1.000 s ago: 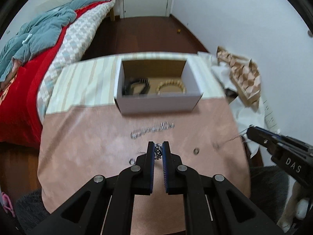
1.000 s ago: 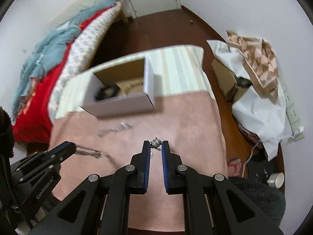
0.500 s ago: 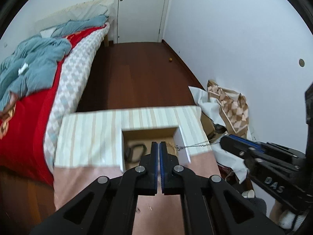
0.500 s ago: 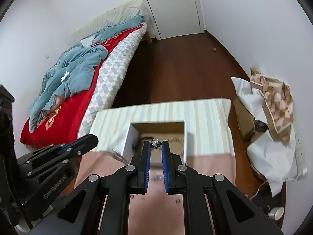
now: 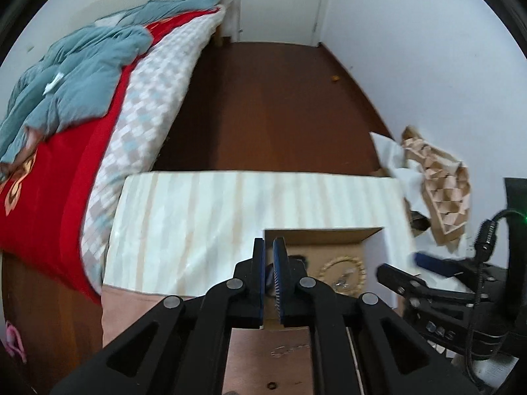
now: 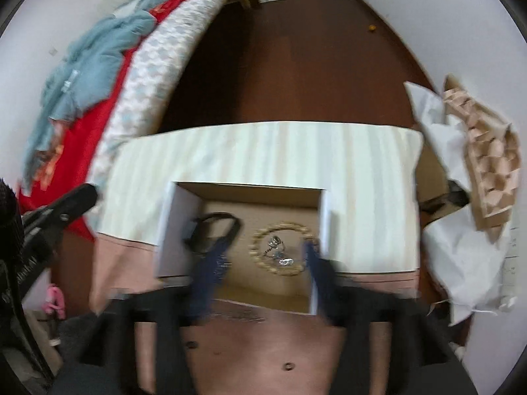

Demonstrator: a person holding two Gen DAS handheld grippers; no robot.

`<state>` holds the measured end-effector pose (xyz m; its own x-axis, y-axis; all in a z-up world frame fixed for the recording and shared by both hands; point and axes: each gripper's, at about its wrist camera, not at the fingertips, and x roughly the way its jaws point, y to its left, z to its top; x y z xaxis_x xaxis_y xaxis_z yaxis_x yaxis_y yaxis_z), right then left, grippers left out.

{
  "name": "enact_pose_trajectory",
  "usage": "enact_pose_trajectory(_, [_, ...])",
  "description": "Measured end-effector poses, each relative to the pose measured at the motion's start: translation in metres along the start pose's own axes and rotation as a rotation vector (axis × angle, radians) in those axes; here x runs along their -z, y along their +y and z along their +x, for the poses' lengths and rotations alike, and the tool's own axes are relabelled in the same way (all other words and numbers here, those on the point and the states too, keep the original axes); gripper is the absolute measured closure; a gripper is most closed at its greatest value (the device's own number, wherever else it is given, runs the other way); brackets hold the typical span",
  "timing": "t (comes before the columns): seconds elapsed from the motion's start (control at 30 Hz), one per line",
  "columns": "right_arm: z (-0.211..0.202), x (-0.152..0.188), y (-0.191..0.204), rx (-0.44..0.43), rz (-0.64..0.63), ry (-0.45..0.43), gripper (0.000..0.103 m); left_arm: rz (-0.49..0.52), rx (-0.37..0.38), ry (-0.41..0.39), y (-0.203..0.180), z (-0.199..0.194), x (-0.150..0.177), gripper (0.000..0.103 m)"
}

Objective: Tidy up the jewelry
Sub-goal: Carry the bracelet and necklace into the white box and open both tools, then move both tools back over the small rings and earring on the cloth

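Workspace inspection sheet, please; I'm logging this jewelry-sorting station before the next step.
Surface: table under striped and pink cloth.
Job's things: open box holds a black bracelet, a beaded bracelet and a silver chain inside the beaded ring; small rings lie on the pink cloth.
Clutter: paper and cardboard to the right.
Grippers: right gripper open above the box; left gripper narrowly parted, empty.
Cables: black cable on the right gripper.
Surroundings: bed, door, wood floor.

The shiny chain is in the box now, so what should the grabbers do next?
Probably lift the right gripper away: its fingers are spread wide, and the silver chain lies inside the beaded ring bracelet in the white cardboard box. More small pieces wait on the pink cloth.
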<state>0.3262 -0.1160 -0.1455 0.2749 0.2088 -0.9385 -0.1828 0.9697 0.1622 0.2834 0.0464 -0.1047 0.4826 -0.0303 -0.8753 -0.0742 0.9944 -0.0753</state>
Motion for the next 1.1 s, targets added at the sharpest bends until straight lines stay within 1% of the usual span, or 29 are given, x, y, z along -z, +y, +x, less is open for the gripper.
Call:
enact_pose_trajectory(0.03, [0.001,0.003,-0.001,0.019,-0.003,-0.003,0.029,-0.003,-0.017,0.003,0.001,0.002,0.003,0.093])
enact_pose_trajectory(0.1, [0.003,0.011,-0.002,0.06,0.001,-0.003,0.029,-0.002,-0.038,0.004,0.003,0.004,0.011,0.071])
enact_pose_trajectory(0.13, [0.003,0.014,-0.003,0.079,0.0,-0.002,0.029,-0.003,-0.056,0.002,0.004,0.004,0.014,0.04])
enact_pose_trajectory(0.17, [0.005,0.019,-0.004,0.103,-0.003,-0.002,0.022,-0.006,-0.073,-0.005,0.004,0.004,0.018,0.016])
enact_pose_trajectory(0.2, [0.006,0.021,-0.004,0.128,-0.004,-0.002,0.01,-0.004,-0.089,-0.022,0.004,0.001,0.023,0.013])
enact_pose_trajectory(0.23, [0.007,0.026,-0.004,0.164,-0.008,-0.005,0.006,0.001,-0.103,-0.029,0.004,0.0,0.027,0.013])
enact_pose_trajectory(0.27, [0.006,0.03,-0.005,0.181,-0.008,-0.01,0.005,0.005,-0.114,-0.027,0.004,0.0,0.031,0.012])
enact_pose_trajectory(0.3, [0.007,0.033,-0.005,0.19,-0.005,-0.012,0.005,0.01,-0.122,-0.018,0.004,0.0,0.035,0.011])
enact_pose_trajectory(0.37, [0.007,0.041,-0.006,0.199,0.008,-0.007,0.005,0.016,-0.139,-0.006,0.004,0.0,0.042,0.002])
enact_pose_trajectory(0.43, [0.004,0.046,-0.008,0.203,0.023,-0.015,0.003,0.023,-0.155,-0.005,0.003,-0.002,0.048,0.002])
enact_pose_trajectory(0.47, [0.001,0.05,-0.009,0.209,0.028,-0.025,0.0,0.028,-0.16,-0.007,0.002,-0.004,0.05,0.002])
enact_pose_trajectory(0.53, [-0.005,0.055,-0.007,0.216,0.032,-0.043,0.0,0.035,-0.168,-0.013,0.0,-0.009,0.056,0.002])
enact_pose_trajectory(0.7, [-0.036,0.07,0.001,0.226,0.03,-0.108,0.0,0.037,-0.168,-0.044,-0.002,-0.032,0.065,0.001])
enact_pose_trajectory(0.97, [-0.092,0.093,0.016,0.239,0.03,-0.22,0.0,0.041,-0.184,-0.131,-0.003,-0.081,0.08,0.001])
enact_pose_trajectory(1.1, [-0.12,0.106,0.021,0.243,0.041,-0.274,0.0,0.045,-0.179,-0.173,-0.002,-0.104,0.087,0.001])
